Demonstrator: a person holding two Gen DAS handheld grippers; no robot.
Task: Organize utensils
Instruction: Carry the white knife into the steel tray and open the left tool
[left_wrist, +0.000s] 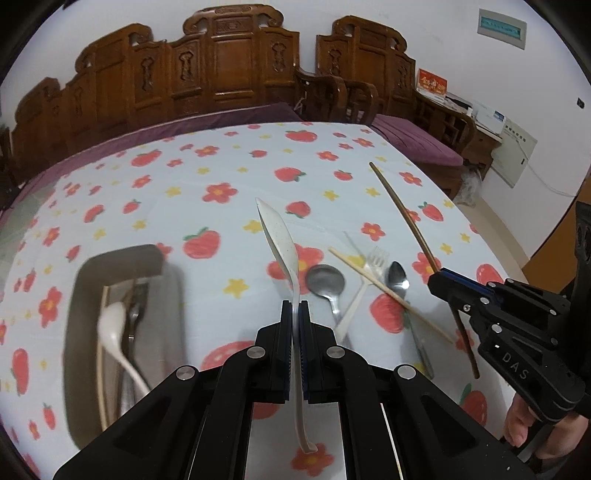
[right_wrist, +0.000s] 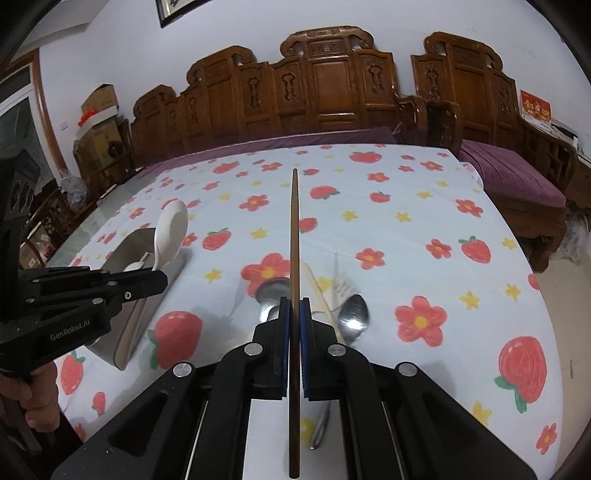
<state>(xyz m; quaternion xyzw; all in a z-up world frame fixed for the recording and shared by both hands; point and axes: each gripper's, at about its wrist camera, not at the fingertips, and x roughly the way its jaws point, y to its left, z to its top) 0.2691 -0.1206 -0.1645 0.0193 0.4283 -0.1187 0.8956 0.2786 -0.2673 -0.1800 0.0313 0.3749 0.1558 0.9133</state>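
Observation:
My left gripper (left_wrist: 294, 308) is shut on a white speckled spoon (left_wrist: 281, 240), held above the cloth to the right of the grey tray (left_wrist: 79, 295). The tray holds a white spoon (left_wrist: 112, 328), a metal fork and a chopstick. My right gripper (right_wrist: 294, 306) is shut on a dark brown chopstick (right_wrist: 294, 236), held up over the loose utensils; it also shows in the left wrist view (left_wrist: 402, 218). On the cloth lie two metal spoons (left_wrist: 325, 282), a white fork (left_wrist: 371, 269) and a pale chopstick (left_wrist: 369, 278).
The table wears a white cloth with red flowers and strawberries (left_wrist: 221, 166). A carved wooden bench (left_wrist: 229, 70) with purple cushions stands behind it. The table's right edge drops to the floor (left_wrist: 513, 236).

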